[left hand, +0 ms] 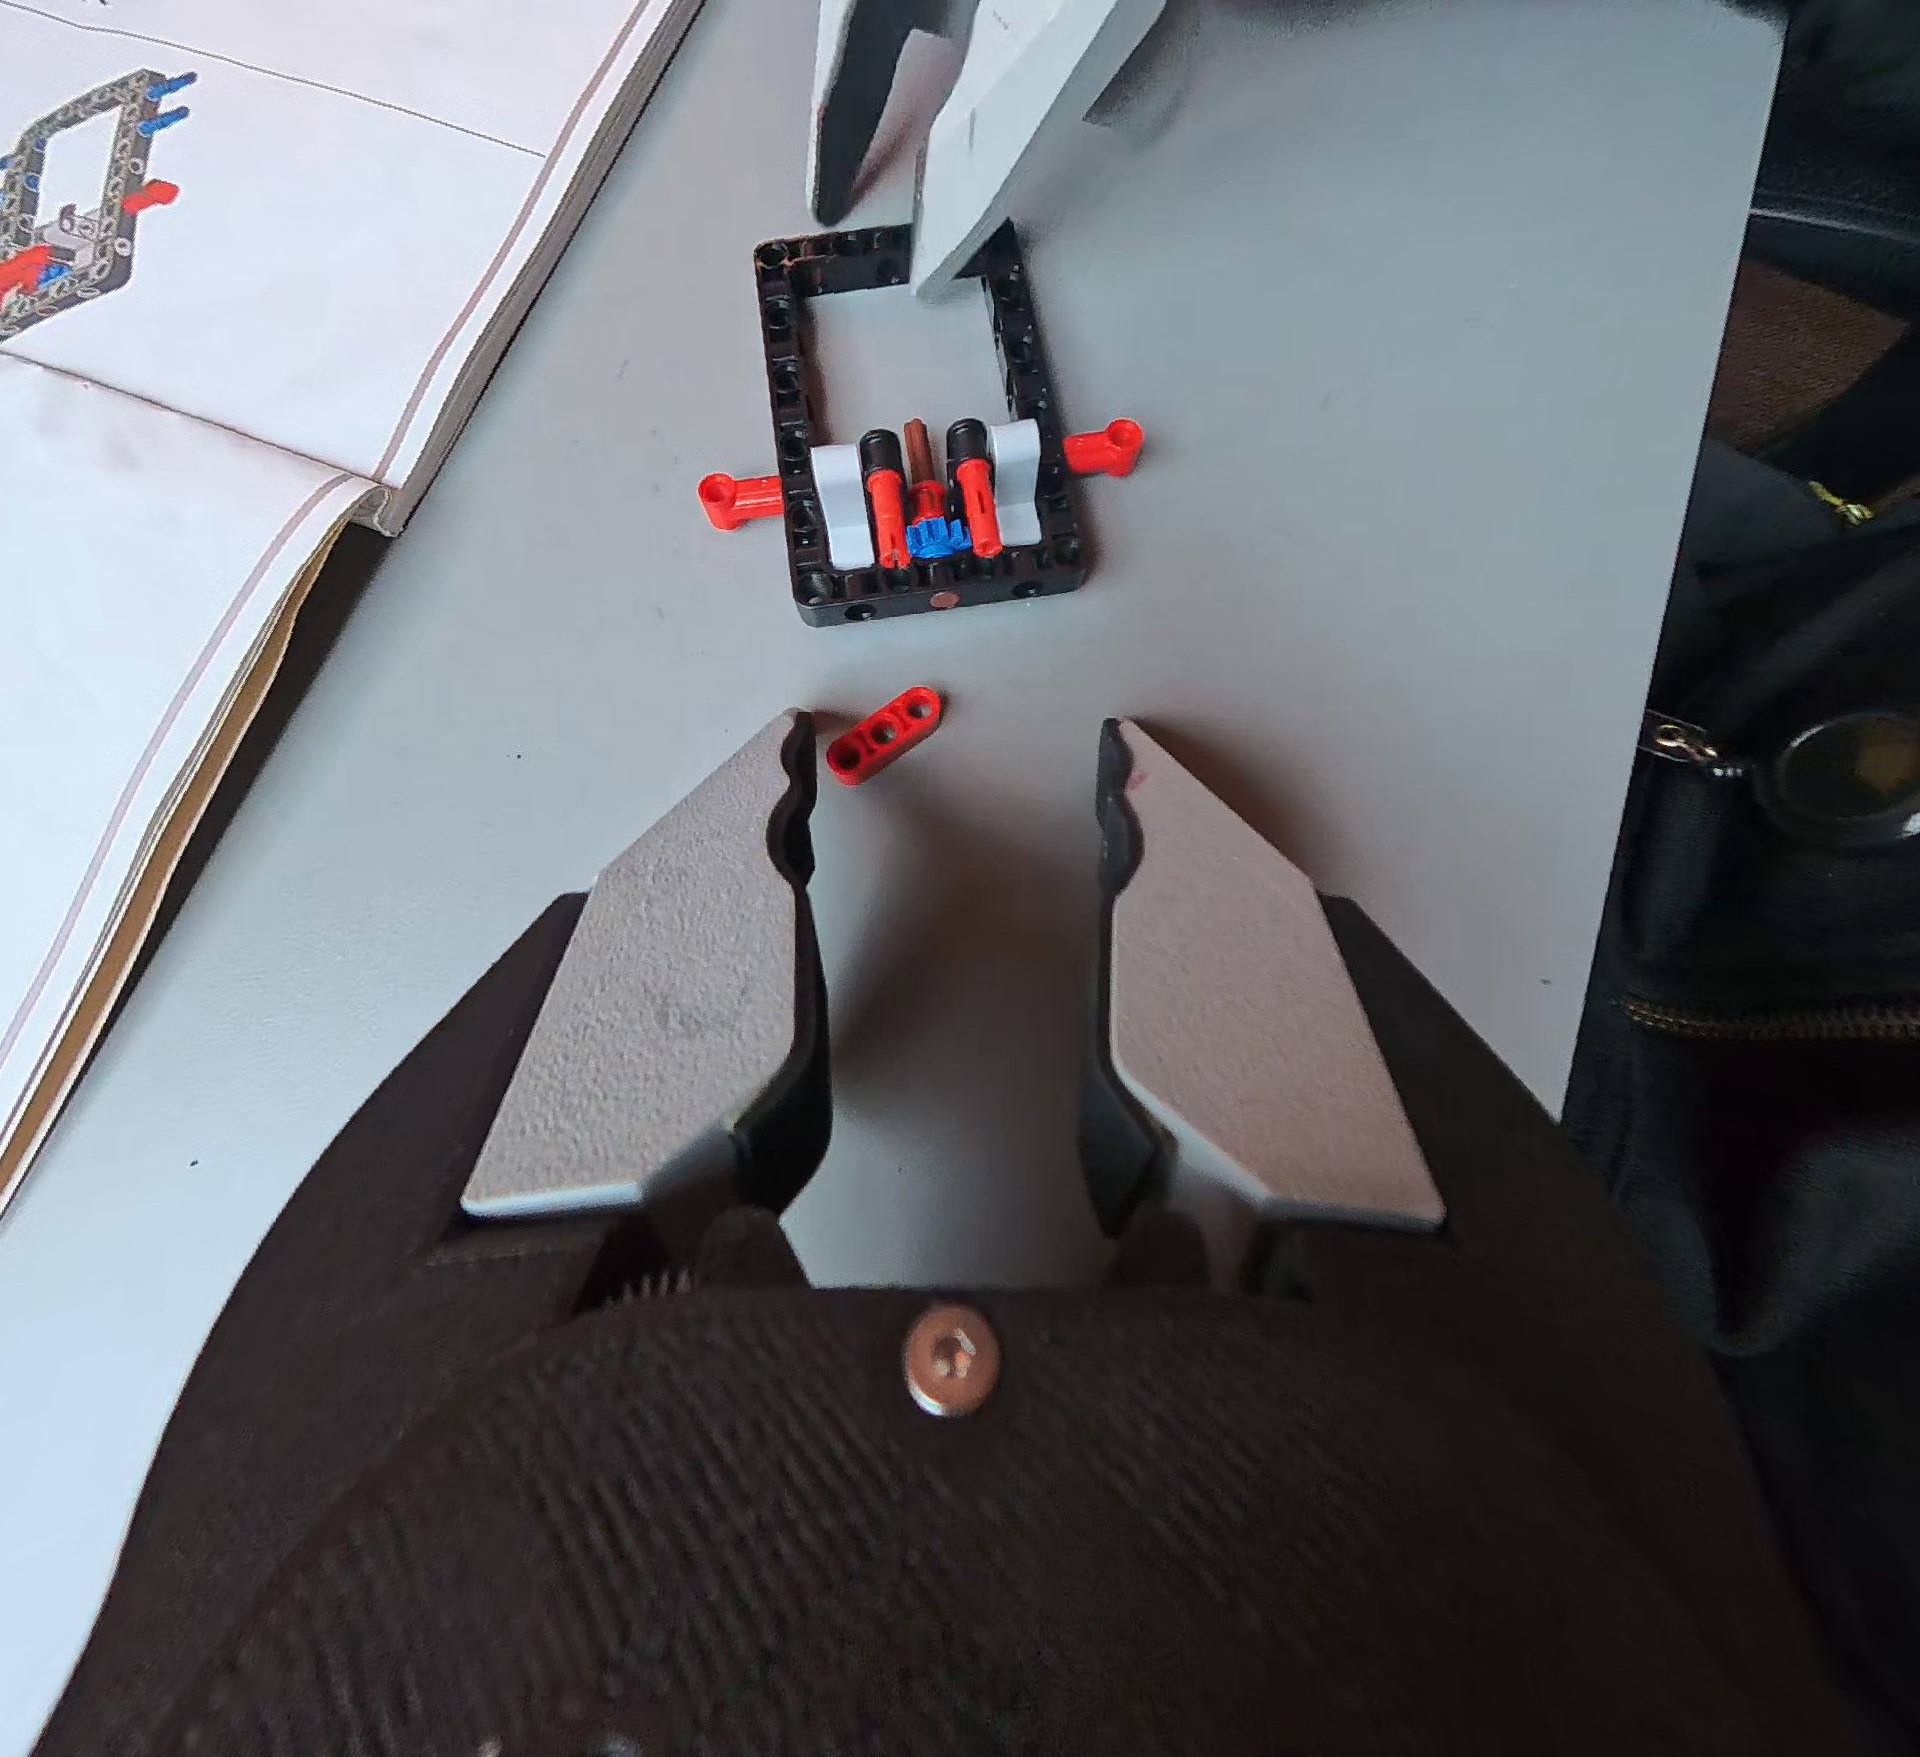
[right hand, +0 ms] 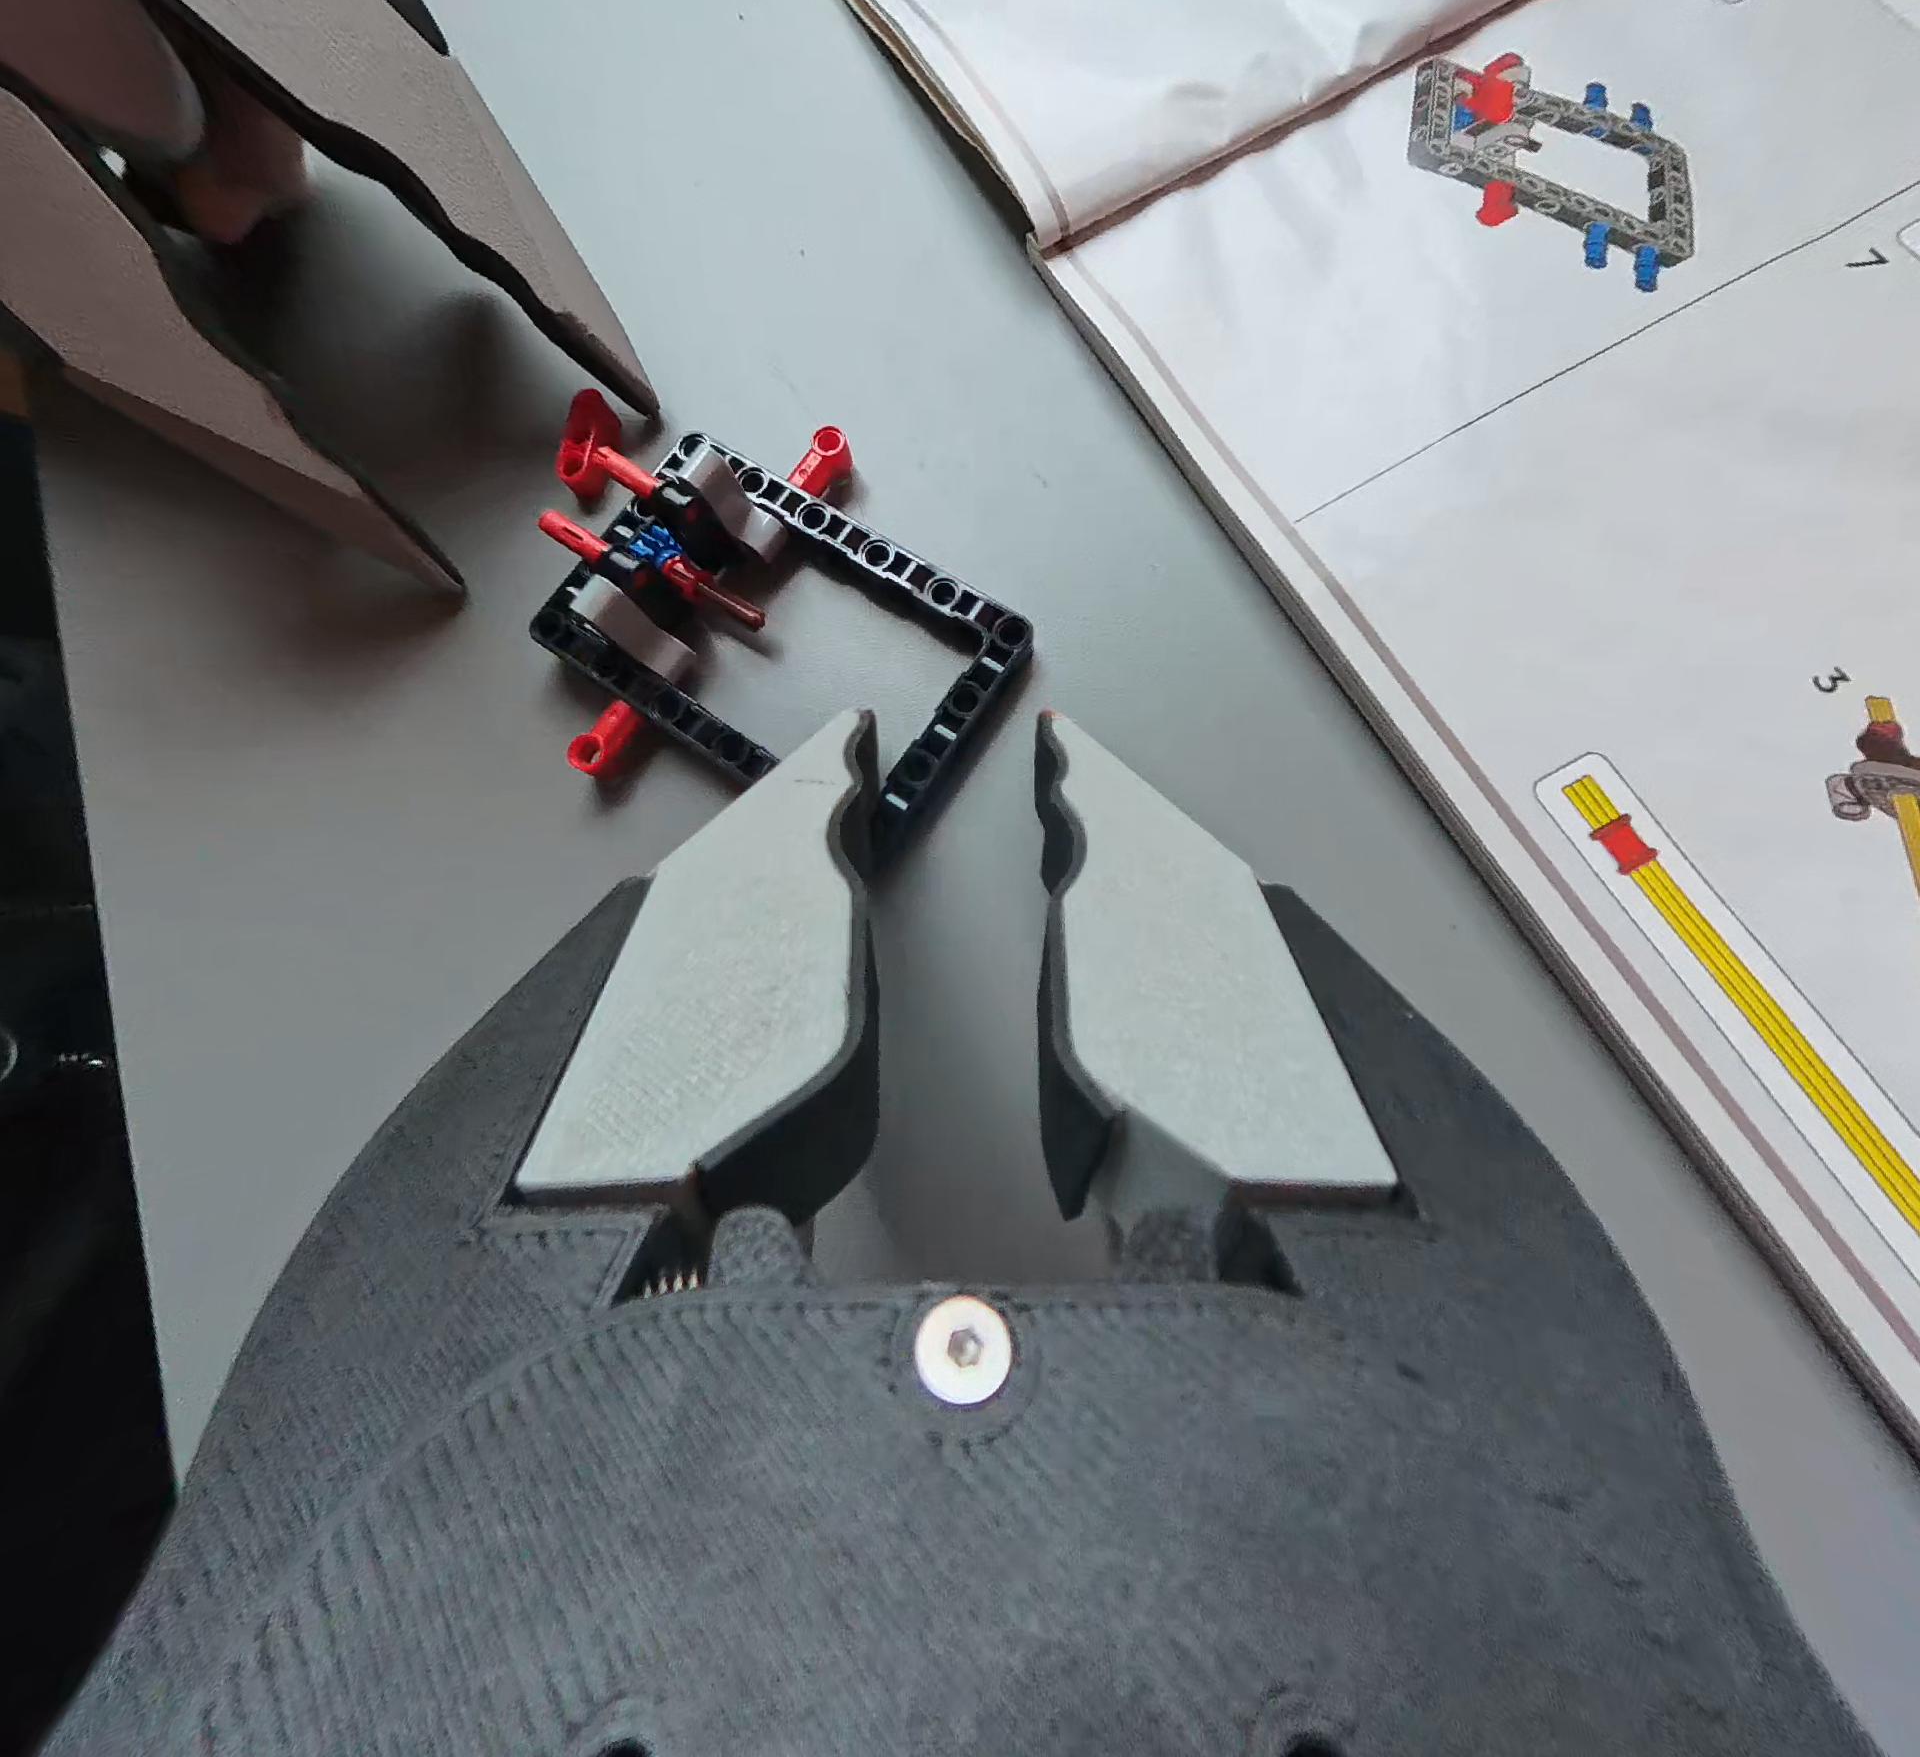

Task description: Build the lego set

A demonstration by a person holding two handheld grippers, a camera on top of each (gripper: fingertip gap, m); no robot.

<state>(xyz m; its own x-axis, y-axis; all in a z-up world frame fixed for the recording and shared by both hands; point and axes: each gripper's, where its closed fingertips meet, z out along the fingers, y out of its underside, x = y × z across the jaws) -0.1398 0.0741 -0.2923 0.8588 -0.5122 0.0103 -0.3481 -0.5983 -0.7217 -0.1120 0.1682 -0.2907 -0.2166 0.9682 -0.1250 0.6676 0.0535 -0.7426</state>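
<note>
Grey tabletop (left hand: 1351,460) carries everything we see. At left in the left wrist view lies the open instruction booklet (left hand: 260,201); at centre sits the black frame (left hand: 790,419) with red, grey and blue parts fitted at one end. A loose red beam (left hand: 884,735) lies just before our left gripper (left hand: 956,741), its jaws spread and empty. Our right gripper (right hand: 956,741) angles down at the frame's far end, jaws apart, one finger (left hand: 966,253) over the frame's corner.

Two close wrist cameras, tilted down from opposite ends, both on the black frame (left hand: 920,429) (right hand: 831,606)
</note>
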